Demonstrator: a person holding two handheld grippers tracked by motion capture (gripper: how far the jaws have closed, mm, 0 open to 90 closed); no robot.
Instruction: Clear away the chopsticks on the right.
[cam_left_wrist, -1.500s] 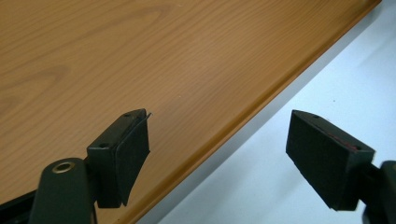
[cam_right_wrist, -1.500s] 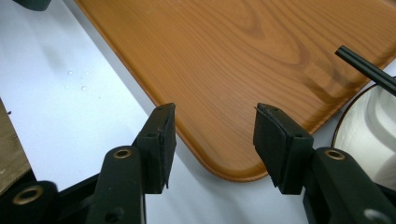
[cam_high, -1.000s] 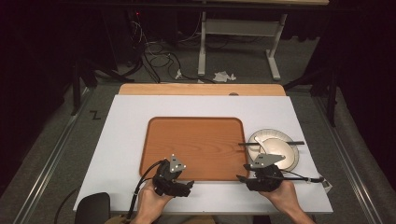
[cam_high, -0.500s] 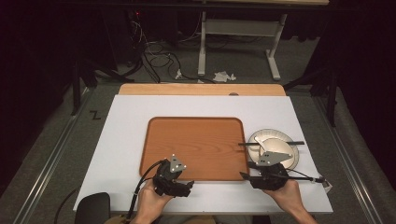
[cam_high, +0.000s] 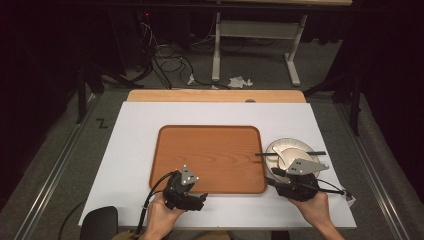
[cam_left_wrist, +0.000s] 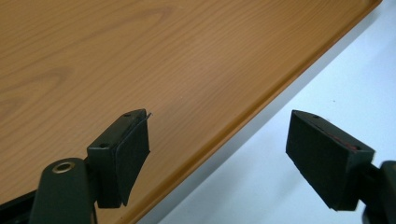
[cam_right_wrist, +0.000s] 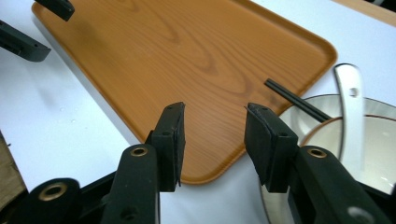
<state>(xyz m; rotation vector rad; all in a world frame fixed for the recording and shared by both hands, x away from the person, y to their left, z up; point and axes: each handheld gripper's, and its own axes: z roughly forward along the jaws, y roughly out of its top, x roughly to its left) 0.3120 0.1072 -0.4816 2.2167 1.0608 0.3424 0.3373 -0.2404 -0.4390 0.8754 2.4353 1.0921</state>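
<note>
A brown wooden tray (cam_high: 210, 155) lies flat in the middle of the white table. In the high view my left gripper (cam_high: 191, 194) sits at the tray's near edge. In the left gripper view it (cam_left_wrist: 224, 156) is open wide, with one jaw over the tray (cam_left_wrist: 140, 56) and the other over the white table (cam_left_wrist: 336, 74). My right gripper (cam_high: 289, 183) is at the tray's near right corner. In the right gripper view it (cam_right_wrist: 215, 140) is open and holds nothing, above that corner of the tray (cam_right_wrist: 187, 56).
A white bowl (cam_high: 277, 150) stands just right of the tray, with a white spoon (cam_right_wrist: 350, 112) in it and black chopsticks (cam_high: 310, 153) across its rim. A wooden strip (cam_high: 215, 96) runs along the table's far edge. The left gripper's jaws (cam_right_wrist: 28, 42) are at the upper left of the right gripper view.
My right gripper has shifted slightly to the right, closer to the bowl. The left gripper and the tray have not moved.
</note>
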